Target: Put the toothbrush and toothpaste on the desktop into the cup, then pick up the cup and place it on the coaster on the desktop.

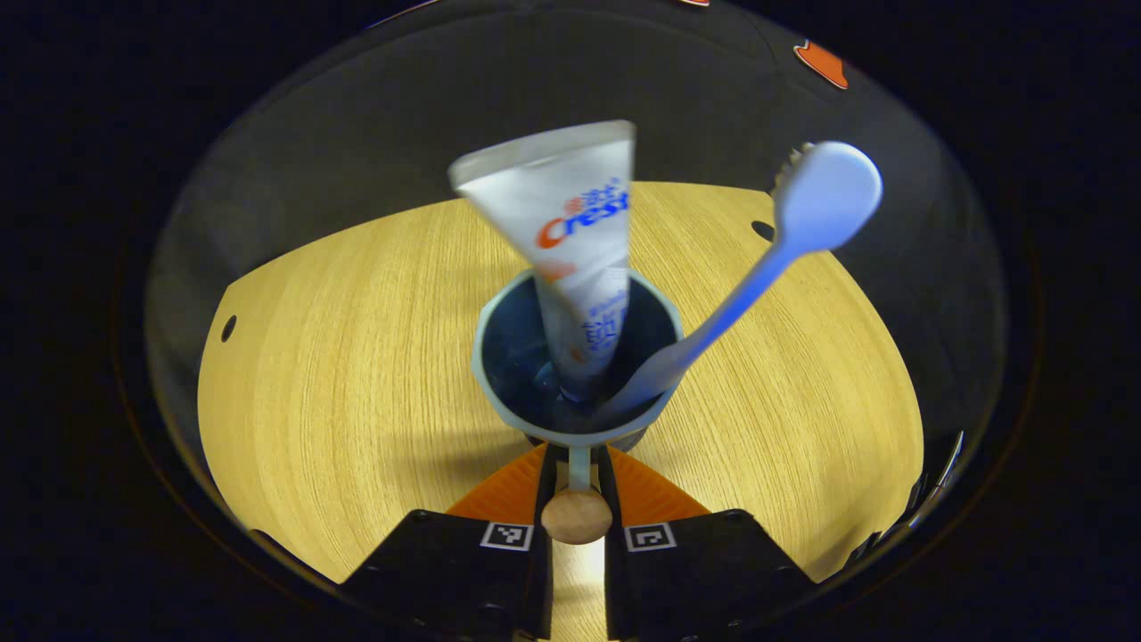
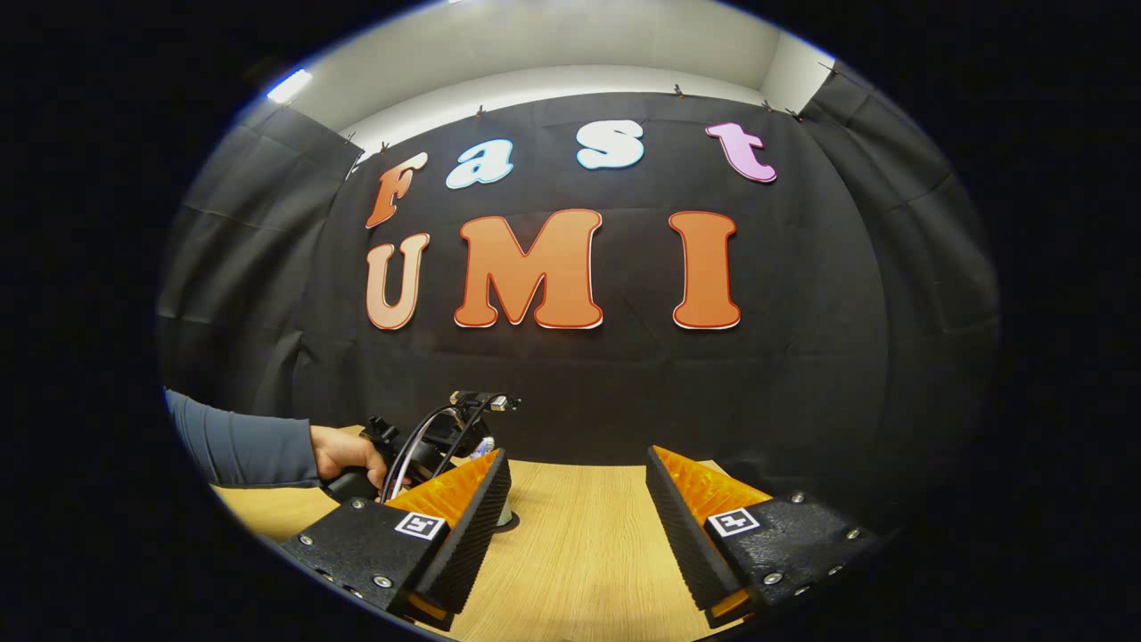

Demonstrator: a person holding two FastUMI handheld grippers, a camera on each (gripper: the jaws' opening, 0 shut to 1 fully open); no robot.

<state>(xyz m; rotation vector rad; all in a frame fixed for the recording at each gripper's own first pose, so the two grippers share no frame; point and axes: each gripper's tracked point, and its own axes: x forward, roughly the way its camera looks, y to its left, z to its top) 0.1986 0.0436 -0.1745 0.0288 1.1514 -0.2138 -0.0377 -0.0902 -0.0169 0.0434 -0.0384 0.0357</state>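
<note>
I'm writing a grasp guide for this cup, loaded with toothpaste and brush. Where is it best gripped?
By its handle, approached level from the handle side, as the left gripper does. The cup stands upright, and the toothpaste and toothbrush lean out above the rim, likely blocking a top grasp.

The table (image 1: 357, 374) is light yellow wood with fine straight grain lines. The cup (image 1: 499, 357) is pale grey-blue outside and dark blue inside. The toothpaste (image 1: 570, 241) is a white tube with orange and blue print. The toothbrush (image 1: 802, 232) is light blue. The knob (image 1: 577, 516) on the cup's handle is tan wood. The sleeve (image 2: 241, 441) is grey-blue.
</note>
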